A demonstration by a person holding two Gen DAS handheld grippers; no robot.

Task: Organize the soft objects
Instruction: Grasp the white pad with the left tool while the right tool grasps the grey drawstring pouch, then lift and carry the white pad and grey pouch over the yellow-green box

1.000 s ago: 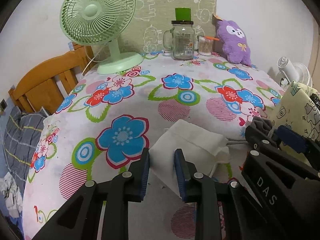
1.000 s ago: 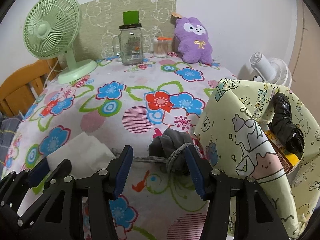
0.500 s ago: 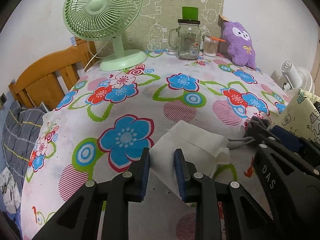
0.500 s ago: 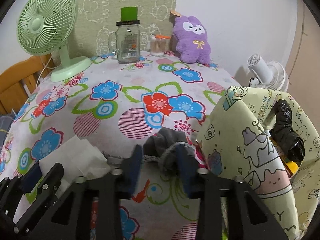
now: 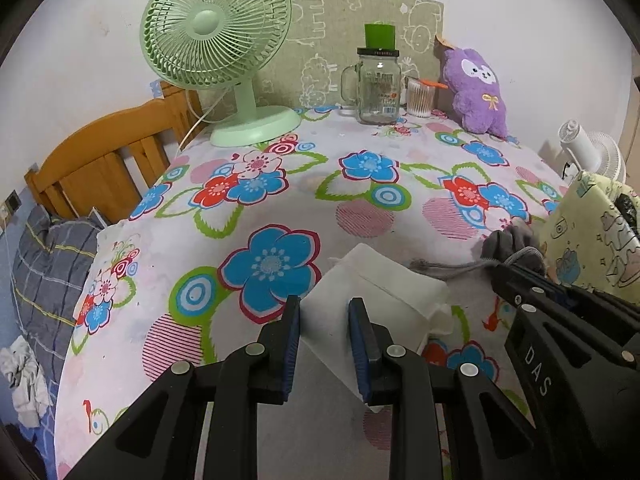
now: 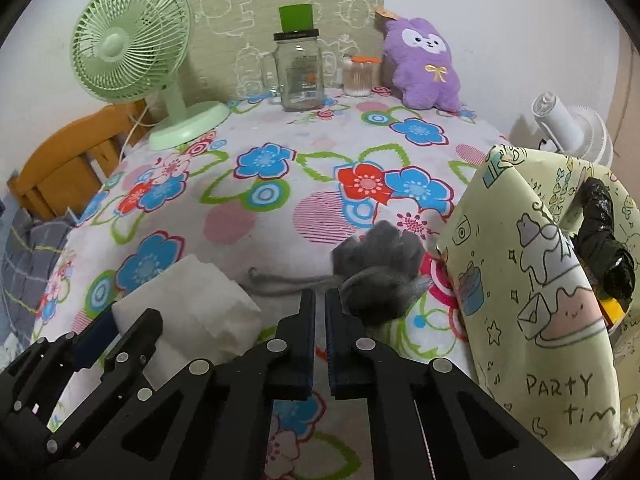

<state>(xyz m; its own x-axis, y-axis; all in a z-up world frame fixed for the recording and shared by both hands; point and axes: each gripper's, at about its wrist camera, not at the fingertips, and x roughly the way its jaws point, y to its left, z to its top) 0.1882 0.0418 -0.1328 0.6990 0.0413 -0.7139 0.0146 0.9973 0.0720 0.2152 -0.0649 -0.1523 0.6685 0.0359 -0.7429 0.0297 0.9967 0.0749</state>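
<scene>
A white cloth bag lies on the flowered tablecloth near the front edge. My left gripper has its pads narrowly apart with the bag's near edge pinched between them; in the right wrist view the left gripper sits on the white bag at lower left. To the right lies a crumpled grey drawstring pouch. Its cord runs left across the cloth. My right gripper is shut, its tips pinching the cord just left of the pouch. The left wrist view shows the right gripper beside the pouch.
A pale yellow cartoon-print bag stands open at the right edge with a black wrapped thing inside. At the back stand a green fan, a glass jar and a purple plush toy. A wooden chair is left of the table.
The right gripper's jaws went from wide apart around the grey pouch's cord to shut on it. The left gripper kept its hold on the white bag.
</scene>
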